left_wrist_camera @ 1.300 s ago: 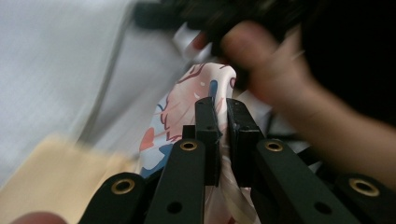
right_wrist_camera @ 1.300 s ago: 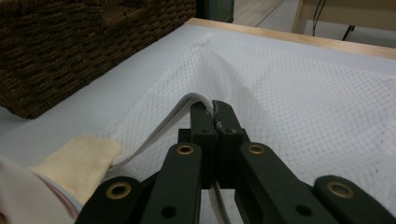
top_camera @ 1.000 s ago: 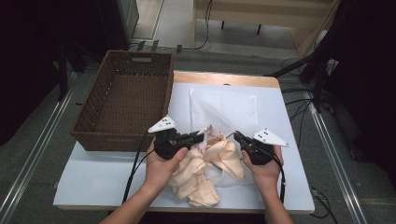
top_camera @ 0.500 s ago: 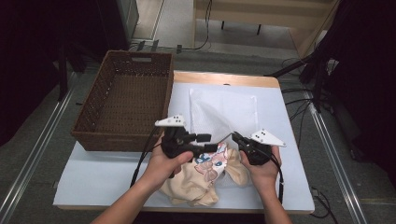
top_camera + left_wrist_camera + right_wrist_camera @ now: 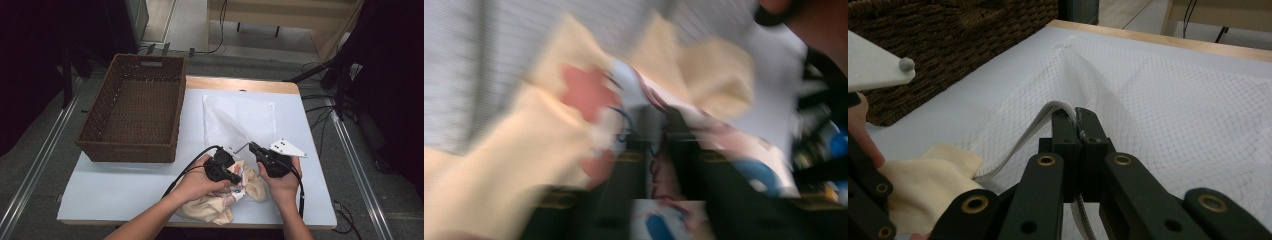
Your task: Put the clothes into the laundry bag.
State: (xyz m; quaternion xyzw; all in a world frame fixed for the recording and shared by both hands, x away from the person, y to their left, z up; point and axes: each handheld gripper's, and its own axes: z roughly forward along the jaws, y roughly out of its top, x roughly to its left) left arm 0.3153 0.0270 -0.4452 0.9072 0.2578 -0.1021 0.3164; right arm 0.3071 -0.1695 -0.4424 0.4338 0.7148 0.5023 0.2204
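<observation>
Cream garment [image 5: 215,207] with a printed patch of red, blue and white, crumpled at the near edge of the table [image 5: 125,187], just in front of the mouth of the white mesh bag [image 5: 240,120]. The bag lies flat on the table's white cover and reaches back toward the far wooden edge; its near hem is lifted.

Left tool [image 5: 234,177]: jaws have just been closing and now stand nearly together, with a fold of the printed part of the garment pinched between them, as the blurred left gripper view shows [image 5: 658,150]. The tool lies low over the garment, pointing toward the right tool.

Right tool [image 5: 254,148]: jaws closed tight on the thick white hem of the mesh bag [image 5: 1048,112], which rises into a ridge ahead of the jaws [image 5: 1077,122]. The cream garment lies just to the lower left of this tool [image 5: 933,185].

The two tools are near each other, the garment under and between them.

Brown woven basket [image 5: 135,115]: stands at the left of the table, its near wall well apart from the left tool, its right wall just beside the bag. Open white surface lies at the near left of the table and to the right of the bag.
</observation>
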